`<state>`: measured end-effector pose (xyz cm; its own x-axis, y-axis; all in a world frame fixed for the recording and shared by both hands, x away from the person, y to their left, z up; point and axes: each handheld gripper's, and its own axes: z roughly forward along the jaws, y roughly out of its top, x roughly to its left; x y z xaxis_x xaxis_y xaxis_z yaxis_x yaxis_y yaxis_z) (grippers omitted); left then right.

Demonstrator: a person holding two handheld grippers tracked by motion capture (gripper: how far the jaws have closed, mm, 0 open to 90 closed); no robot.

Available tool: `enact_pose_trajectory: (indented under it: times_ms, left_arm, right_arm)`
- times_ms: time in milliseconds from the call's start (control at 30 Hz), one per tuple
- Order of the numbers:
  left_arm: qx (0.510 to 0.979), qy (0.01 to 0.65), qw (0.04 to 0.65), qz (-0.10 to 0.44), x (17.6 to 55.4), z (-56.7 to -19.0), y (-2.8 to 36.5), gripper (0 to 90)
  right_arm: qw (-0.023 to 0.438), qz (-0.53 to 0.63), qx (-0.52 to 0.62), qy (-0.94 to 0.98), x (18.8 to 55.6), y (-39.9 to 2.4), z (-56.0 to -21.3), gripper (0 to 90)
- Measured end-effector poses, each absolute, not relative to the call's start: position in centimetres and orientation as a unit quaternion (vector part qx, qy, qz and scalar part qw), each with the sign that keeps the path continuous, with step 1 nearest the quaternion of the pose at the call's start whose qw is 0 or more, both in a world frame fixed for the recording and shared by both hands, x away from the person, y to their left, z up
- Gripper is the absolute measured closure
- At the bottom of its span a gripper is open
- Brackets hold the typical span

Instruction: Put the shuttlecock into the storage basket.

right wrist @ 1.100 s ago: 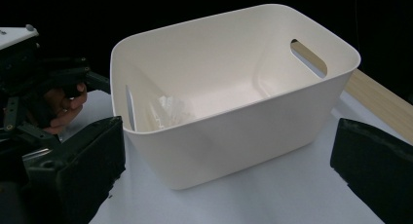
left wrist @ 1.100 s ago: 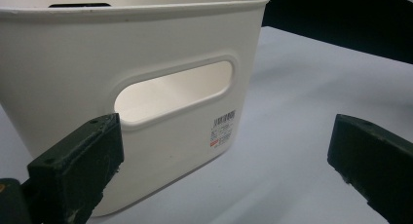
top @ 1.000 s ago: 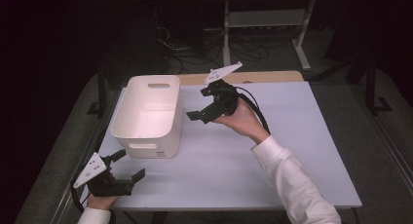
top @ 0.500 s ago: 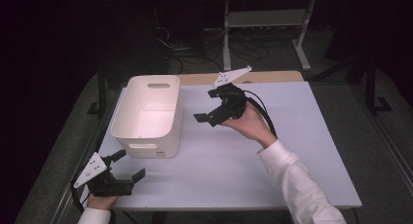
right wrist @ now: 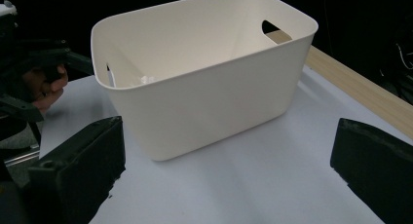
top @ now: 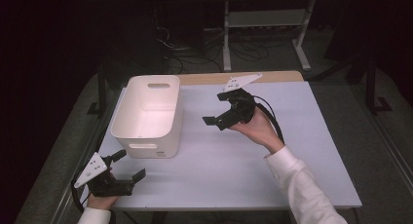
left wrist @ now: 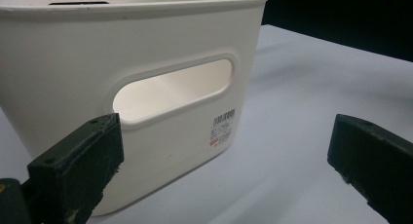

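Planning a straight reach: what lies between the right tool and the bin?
Only bare table separates the right tool from the bin, seen in the right gripper view.

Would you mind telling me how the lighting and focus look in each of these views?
High view: table lit, surroundings dark, image soft. Left gripper view: bin bright and sharp, near jaws slightly blurred. Right gripper view: bin evenly lit with soft shadow beneath, background black.
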<state>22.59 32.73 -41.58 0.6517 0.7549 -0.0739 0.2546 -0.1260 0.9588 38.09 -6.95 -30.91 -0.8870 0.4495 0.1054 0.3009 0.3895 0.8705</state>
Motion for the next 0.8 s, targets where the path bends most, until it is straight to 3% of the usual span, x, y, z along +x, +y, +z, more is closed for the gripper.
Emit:
enact_pose_trajectory:
  times_ms: [800]
  left_arm:
    - [0.72, 0.352, 0.555, 0.223, 22.7, -41.6, 32.7, 0.0]
  right_arm:
    - [0.083, 0.497, 0.25, 0.827, 37.4, -10.1, -32.7, 0.0]
